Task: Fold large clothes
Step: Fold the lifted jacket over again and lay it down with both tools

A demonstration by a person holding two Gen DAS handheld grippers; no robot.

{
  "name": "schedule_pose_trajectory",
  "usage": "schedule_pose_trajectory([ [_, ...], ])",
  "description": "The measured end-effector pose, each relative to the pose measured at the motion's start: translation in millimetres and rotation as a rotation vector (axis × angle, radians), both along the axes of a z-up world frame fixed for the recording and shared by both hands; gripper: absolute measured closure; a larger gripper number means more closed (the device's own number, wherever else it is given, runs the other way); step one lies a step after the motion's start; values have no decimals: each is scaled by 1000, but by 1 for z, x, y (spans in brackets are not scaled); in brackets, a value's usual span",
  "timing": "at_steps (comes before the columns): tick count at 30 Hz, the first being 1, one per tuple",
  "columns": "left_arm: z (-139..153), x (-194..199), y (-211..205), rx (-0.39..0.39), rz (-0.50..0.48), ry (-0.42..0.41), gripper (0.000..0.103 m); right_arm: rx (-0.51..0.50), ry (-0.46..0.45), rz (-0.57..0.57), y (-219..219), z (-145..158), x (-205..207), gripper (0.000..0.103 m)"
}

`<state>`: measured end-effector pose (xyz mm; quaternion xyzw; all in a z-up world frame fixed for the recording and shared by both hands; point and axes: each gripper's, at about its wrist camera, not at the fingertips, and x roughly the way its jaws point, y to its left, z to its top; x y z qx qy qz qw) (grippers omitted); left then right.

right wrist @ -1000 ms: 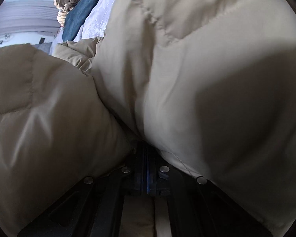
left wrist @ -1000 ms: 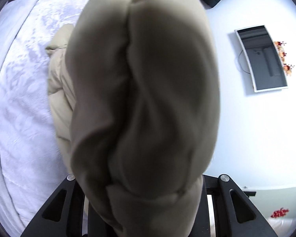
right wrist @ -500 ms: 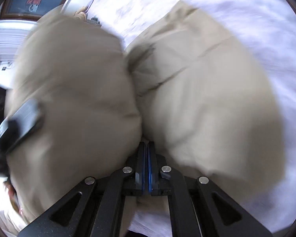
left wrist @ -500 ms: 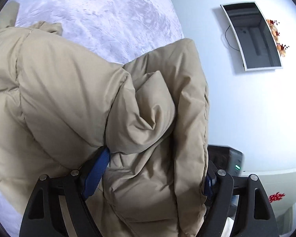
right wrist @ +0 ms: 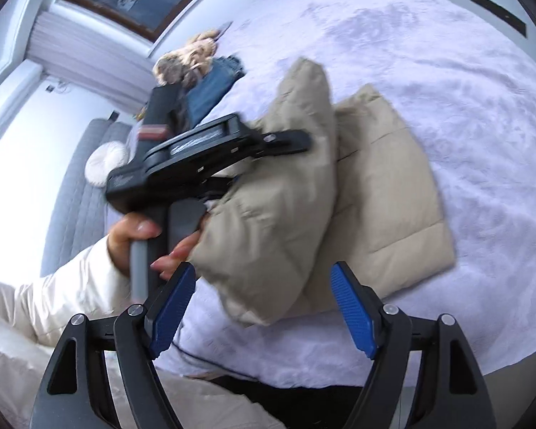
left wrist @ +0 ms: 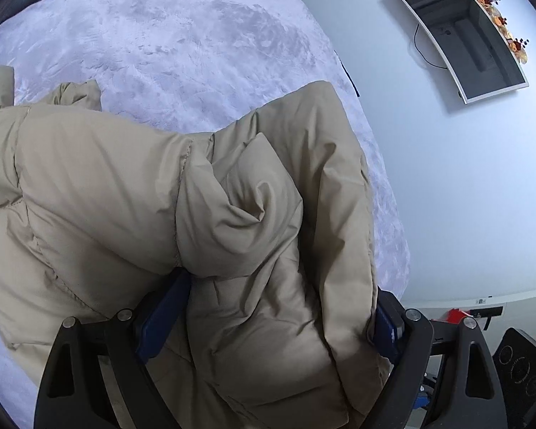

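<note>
A beige puffer jacket (left wrist: 132,193) lies folded on a white bed (left wrist: 182,43). My left gripper (left wrist: 268,314) has its jaws spread wide, with a thick fold of the jacket bulging between the blue pads (left wrist: 160,318). My right gripper (right wrist: 264,307) is open and empty, held just above the bed's near edge, short of the jacket (right wrist: 375,193). The right wrist view also shows the left gripper (right wrist: 196,157) in the person's hand, at the jacket's raised left fold.
Blue jeans (right wrist: 211,85) and a furry item (right wrist: 185,60) lie at the bed's far side. A wall-mounted TV (left wrist: 464,32) hangs beyond the bed. A grey couch (right wrist: 75,193) stands by the window. A black device (left wrist: 521,368) sits at lower right.
My right gripper has let go of the jacket, opened and pulled back. My left gripper has spread wider and the jacket has come down onto the bed.
</note>
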<state>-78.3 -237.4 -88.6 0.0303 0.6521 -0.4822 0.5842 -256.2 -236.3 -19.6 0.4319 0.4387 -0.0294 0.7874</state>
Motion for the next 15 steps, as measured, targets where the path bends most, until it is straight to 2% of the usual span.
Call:
schedule_pose_trajectory([
  [3,9,-4,-4,11,-10,-44,13,-65,54,45,17,-5,29,22],
  [6,29,-2,15,-3,-15,-117,13,-120,134,22,21,-17,44,22],
  [7,34,1,17,-21,-11,-146,13,-127,144,11,19,-20,35,26],
  [8,39,4,19,-43,1,-178,13,-140,149,2,16,-24,34,50],
  [9,48,9,29,-72,26,-227,13,-156,156,5,13,-27,32,67],
  [10,55,16,40,-92,57,-278,13,-185,183,6,13,-29,34,78],
  [12,61,32,63,-103,116,-364,13,-234,216,2,8,-31,32,83],
  [15,47,57,87,-44,195,-442,13,-252,238,-9,1,-36,25,85],
])
